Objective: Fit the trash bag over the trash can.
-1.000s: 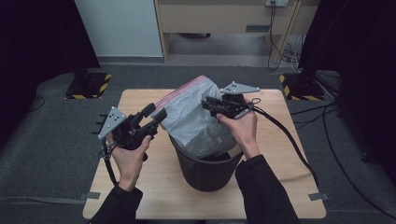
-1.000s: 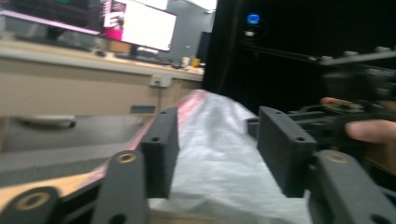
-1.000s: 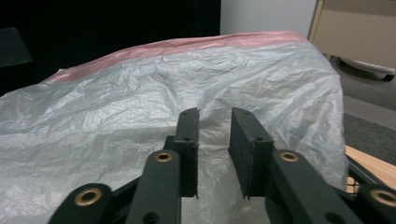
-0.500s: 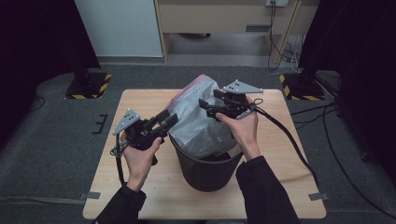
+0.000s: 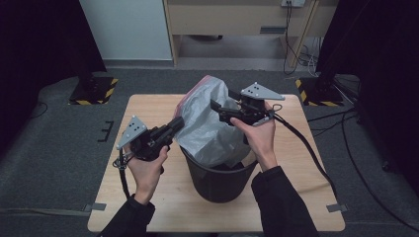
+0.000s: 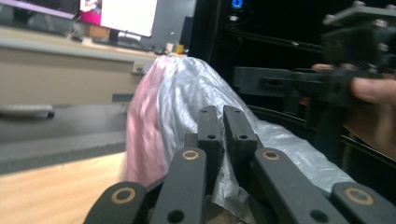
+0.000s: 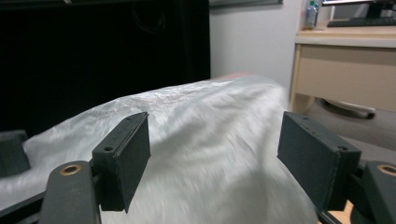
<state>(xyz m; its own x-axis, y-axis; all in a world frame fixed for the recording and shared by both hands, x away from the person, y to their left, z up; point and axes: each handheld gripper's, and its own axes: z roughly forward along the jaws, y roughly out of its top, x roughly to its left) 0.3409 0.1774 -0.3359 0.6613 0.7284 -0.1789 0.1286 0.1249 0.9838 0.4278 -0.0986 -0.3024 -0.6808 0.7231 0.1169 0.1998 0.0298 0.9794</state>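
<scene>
At frame centre, a grey plastic bag rises from a black bin on the table — the left gripper, just closed, pinches its side; the right gripper, jaws just opened, stands apart over it.

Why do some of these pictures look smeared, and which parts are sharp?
High view: evenly lit, dark at the edges, the bin crisp. Left gripper view: the plastic bag shows motion blur and the near jaws are soft. Right gripper view: the jaws are sharp, the bag behind them smeared.
</scene>
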